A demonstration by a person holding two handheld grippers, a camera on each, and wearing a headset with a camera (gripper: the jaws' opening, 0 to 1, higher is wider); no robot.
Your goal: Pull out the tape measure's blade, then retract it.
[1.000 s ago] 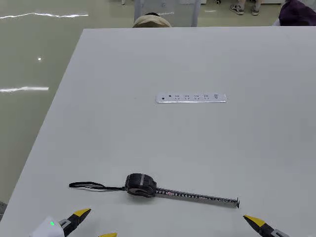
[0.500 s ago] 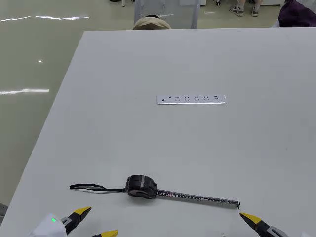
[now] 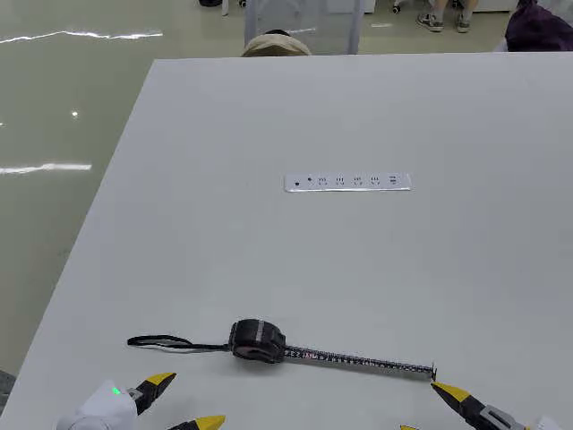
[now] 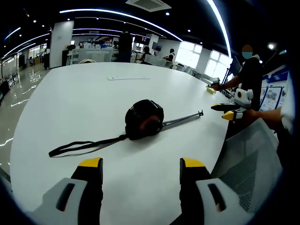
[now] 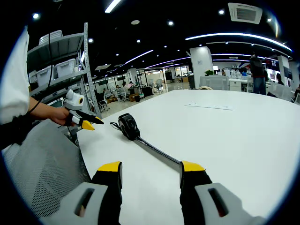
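Observation:
A black tape measure (image 3: 257,339) lies on the white table (image 3: 269,242) near its front edge. Its blade (image 3: 367,360) is drawn out to the right, ending in a hook (image 3: 433,368), and a black strap (image 3: 161,341) trails to the left. My left gripper (image 3: 185,399) is open, just in front of the case and to its left; in the left gripper view the tape measure (image 4: 143,120) lies ahead of the yellow-tipped fingers (image 4: 91,163). My right gripper (image 3: 430,408) is open beside the blade's hook end; the right gripper view looks along the blade (image 5: 157,149) to the case (image 5: 128,126).
A white power strip (image 3: 347,182) lies in the middle of the table. The table's left edge drops to a shiny green floor (image 3: 54,134). A chair back (image 3: 276,40) and seated people's feet show beyond the far edge.
Both grippers have crept a little forward toward the tape measure. The tape measure and its blade lie as before; the view shifted slightly.

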